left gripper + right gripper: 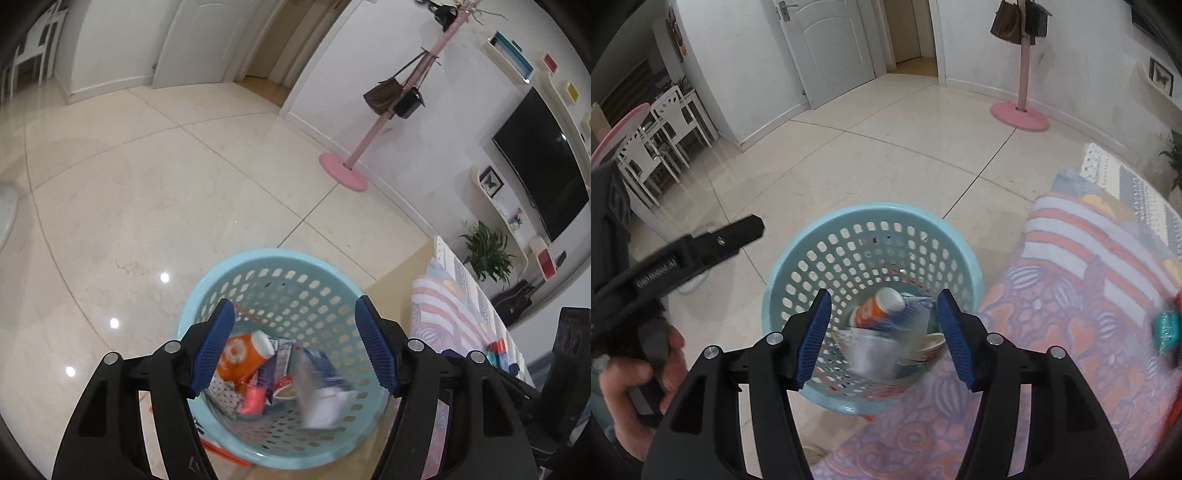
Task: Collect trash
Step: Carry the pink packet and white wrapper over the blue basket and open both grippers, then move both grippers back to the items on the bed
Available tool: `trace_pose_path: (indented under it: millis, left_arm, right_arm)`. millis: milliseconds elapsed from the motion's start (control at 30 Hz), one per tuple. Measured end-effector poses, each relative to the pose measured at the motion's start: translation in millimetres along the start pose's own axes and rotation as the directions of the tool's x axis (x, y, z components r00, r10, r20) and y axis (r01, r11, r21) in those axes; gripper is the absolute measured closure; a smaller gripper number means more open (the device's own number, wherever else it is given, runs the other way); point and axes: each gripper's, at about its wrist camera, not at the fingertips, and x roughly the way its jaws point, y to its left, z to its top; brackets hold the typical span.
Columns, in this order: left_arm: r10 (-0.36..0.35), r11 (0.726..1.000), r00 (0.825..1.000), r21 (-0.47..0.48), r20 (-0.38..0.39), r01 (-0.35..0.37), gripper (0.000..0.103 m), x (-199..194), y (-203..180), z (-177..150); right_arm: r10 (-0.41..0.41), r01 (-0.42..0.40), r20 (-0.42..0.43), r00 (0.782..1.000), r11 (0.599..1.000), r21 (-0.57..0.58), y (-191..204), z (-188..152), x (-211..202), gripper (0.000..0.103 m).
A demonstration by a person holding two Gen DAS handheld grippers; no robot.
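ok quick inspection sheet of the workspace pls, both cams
surface: pale tiled floor; patterned cloth beside the basket.
job's things: blue perforated basket on the floor, holding an orange bottle, wrappers, and a blurred white item.
clutter: small teal object on the cloth.
grippers: left gripper and right gripper both open above the basket, nothing between the pads.
cables: nothing seen.
surroundings: pink coat stand with bags, TV, plant, white doors.

Basket (pixel 783 291) mouth unobstructed from above; trash fills bottom only. Tiled floor (pixel 886 147) beyond and left of basket bare. Patterned bed cover (pixel 1071 295) touches basket's right side. Coat stand (pixel 1021 110) well apart.
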Motion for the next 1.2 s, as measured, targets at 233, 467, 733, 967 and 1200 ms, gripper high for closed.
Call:
trace_pose_path:
  millis: [233,467,733,967,1200]
  left_arm:
    - [-0.036,0.998,0.999,0.052,0.039,0.034,0.037,-7.9,-29.2,-0.5]
    - [-0.097,0.992,0.993,0.092,0.073,0.090,0.035,-13.2,-66.9,-4.6]
    - [-0.163,0.966,0.981,0.219,0.102,0.138,0.035,-19.9,-130.0,-28.1]
    - [-0.277,0.900,0.961,0.345,-0.015,0.265,0.030,-9.8,-192.2,-65.6]
    - [-0.311,0.860,0.947,0.400,-0.081,0.317,0.030,22.8,-262.3,-89.1]
  right_arm:
    - [-0.022,0.021,0.027,0.999,1.000,0.007,-16.0,-9.7,-23.1,0.047]
    - [-0.050,0.047,0.072,0.996,0.998,0.043,-46.0,-18.5,-59.0,0.047]
    - [-0.124,0.096,0.172,0.977,0.982,0.161,-112.9,-42.5,-127.9,0.047]
    - [-0.275,0.230,0.233,0.933,0.952,0.203,-169.2,-81.6,-177.7,0.045]
    - [-0.364,0.300,0.218,0.906,0.913,0.278,-232.1,-118.3,-196.5,0.045]
